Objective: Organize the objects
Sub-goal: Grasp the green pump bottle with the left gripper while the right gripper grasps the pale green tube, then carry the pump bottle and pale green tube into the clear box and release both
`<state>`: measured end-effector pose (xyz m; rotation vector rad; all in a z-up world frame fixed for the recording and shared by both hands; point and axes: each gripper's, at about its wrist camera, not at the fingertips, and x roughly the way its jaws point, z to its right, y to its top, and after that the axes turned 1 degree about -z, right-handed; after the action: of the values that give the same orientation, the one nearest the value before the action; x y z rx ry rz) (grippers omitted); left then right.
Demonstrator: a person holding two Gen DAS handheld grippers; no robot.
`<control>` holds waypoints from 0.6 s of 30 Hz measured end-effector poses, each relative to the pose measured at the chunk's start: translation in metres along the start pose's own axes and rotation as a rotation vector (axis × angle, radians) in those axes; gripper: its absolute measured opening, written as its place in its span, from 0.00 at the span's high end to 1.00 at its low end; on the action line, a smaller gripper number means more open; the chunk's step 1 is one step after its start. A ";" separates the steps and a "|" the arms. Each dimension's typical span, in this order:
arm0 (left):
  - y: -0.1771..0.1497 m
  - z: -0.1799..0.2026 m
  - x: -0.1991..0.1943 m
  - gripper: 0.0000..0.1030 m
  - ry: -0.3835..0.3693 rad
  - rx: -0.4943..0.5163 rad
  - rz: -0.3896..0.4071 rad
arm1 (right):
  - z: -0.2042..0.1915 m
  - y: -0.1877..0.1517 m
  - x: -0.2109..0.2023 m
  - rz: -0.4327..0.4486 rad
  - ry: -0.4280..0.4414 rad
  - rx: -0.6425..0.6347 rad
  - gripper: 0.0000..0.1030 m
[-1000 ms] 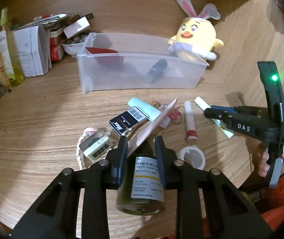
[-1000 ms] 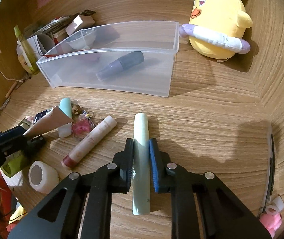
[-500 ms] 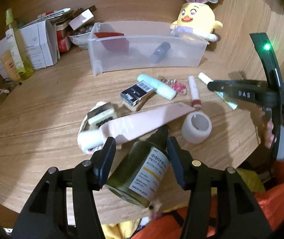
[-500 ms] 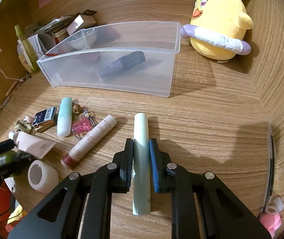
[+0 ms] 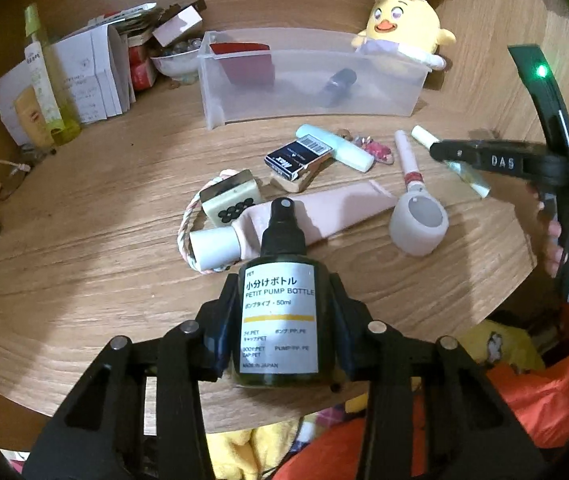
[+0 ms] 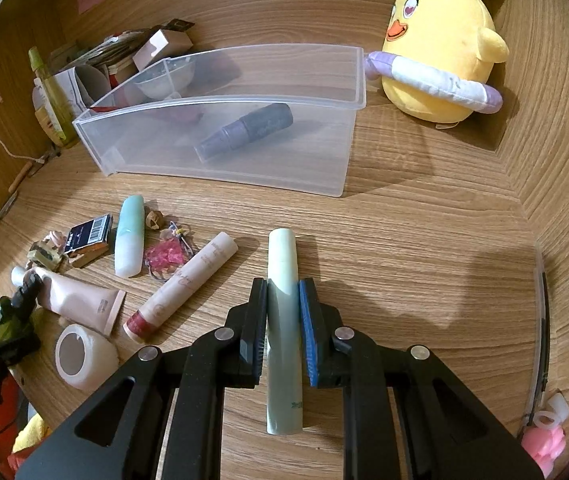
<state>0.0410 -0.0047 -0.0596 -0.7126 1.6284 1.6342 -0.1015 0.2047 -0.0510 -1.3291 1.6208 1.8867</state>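
- The left hand-held gripper [image 5: 282, 320] has a dark green pump bottle [image 5: 280, 316] between its jaws, which are closing on it; both pads touch the bottle's sides, and the black spray head points away over the desk [image 5: 84, 208].
- The right hand-held gripper [image 6: 282, 328] is clamped on a pale green tube [image 6: 283, 320] that lies lengthwise between its pads, low over the desk.
- Just beyond the bottle lie a pink squeeze tube [image 5: 316, 216] with a white cap, a mahjong-tile block [image 5: 230, 202] and a white tape roll [image 5: 418, 224].
- Farther out are a dark barcoded box [image 5: 298, 156], a mint-green tube [image 5: 336, 146] and a slim pink lip tube [image 5: 408, 160].
- Behind them stands a clear plastic bin [image 6: 220, 168] holding a purple-grey bottle [image 6: 244, 132] lying on its side.
- A yellow chick plush [image 6: 440, 52] sits at the bin's far right end.
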 end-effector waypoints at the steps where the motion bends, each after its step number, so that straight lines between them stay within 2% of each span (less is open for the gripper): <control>1: 0.001 0.000 -0.001 0.60 -0.002 -0.006 0.004 | 0.000 0.000 0.000 0.001 0.001 -0.001 0.86; 8: 0.019 -0.001 -0.021 0.60 -0.036 -0.020 0.088 | -0.001 -0.001 -0.011 0.030 0.006 0.008 0.86; 18: 0.060 -0.006 -0.028 0.60 -0.043 -0.056 0.197 | -0.004 0.015 -0.046 0.136 0.025 0.014 0.86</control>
<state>0.0092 -0.0107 -0.0019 -0.5551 1.6716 1.8275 -0.0872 0.2105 -0.0054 -1.2711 1.7749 1.9391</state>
